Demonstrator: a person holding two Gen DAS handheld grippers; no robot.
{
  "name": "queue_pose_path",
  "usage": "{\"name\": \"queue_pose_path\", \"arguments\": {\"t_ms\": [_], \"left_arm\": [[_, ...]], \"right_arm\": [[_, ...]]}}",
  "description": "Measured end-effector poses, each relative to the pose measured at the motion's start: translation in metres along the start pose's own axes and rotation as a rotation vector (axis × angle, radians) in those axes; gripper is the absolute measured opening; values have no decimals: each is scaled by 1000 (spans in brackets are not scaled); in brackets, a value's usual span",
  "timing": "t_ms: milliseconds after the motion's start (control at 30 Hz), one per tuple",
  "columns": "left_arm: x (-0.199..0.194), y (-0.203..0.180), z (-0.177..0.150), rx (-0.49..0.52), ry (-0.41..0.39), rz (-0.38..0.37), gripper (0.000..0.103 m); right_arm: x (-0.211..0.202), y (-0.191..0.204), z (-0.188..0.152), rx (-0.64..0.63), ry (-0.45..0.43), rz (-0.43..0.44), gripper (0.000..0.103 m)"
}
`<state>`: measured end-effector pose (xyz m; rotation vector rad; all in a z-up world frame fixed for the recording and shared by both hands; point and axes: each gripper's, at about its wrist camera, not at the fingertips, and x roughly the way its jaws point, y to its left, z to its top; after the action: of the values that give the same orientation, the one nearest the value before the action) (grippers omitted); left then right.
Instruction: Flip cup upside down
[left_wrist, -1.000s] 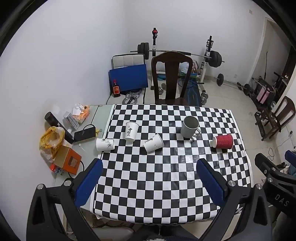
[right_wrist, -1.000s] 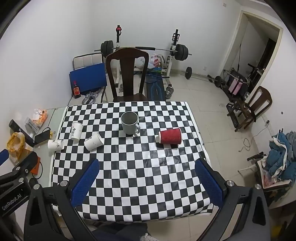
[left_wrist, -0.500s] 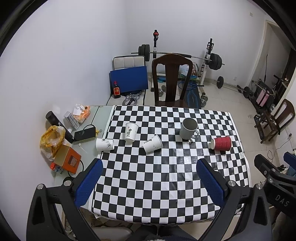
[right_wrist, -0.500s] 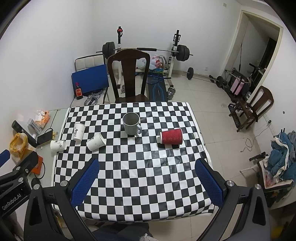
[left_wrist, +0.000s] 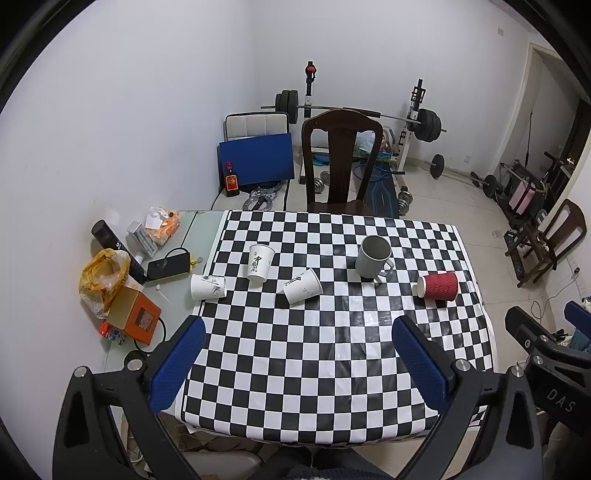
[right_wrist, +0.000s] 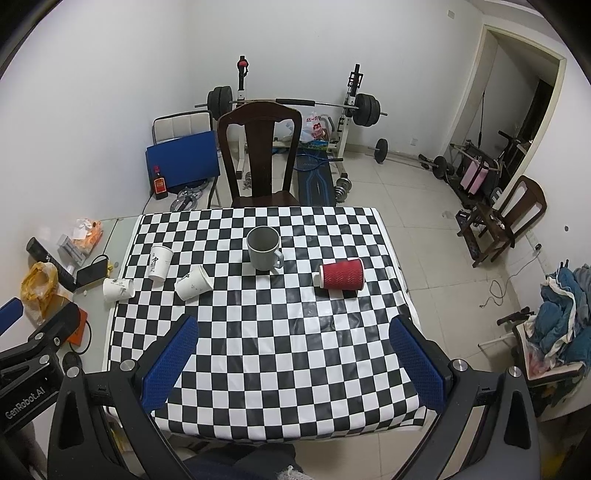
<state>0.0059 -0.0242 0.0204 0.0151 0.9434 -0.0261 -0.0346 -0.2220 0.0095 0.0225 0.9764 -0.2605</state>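
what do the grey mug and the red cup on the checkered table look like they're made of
Grey mug: probably glazed ceramic, with thick walls, a smooth surface and a moulded handle. Red cup: likely corrugated paper, with a matte, wavy-ribbed sleeve and a thin white rim.

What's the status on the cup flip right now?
Left gripper and right gripper open, empty, above near table edge. Grey mug upright, untouched. Red paper cup on its side nearby. Path clear.
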Motion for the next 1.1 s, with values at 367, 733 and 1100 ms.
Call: {"name": "queue_pose_path", "arguments": {"t_ms": [367, 733, 1100], "left_arm": [[-1, 2, -1, 0, -5, -3, 103], [-1, 4, -3, -1, -7, -5, 103], [-1, 5, -3, -1, -10, -7, 103]], "right_arm": [[-2, 2, 0, 0, -5, 0, 103], [-2, 3, 1, 0, -7, 0, 103], [-2, 2, 0, 1, -9, -1, 103]]}}
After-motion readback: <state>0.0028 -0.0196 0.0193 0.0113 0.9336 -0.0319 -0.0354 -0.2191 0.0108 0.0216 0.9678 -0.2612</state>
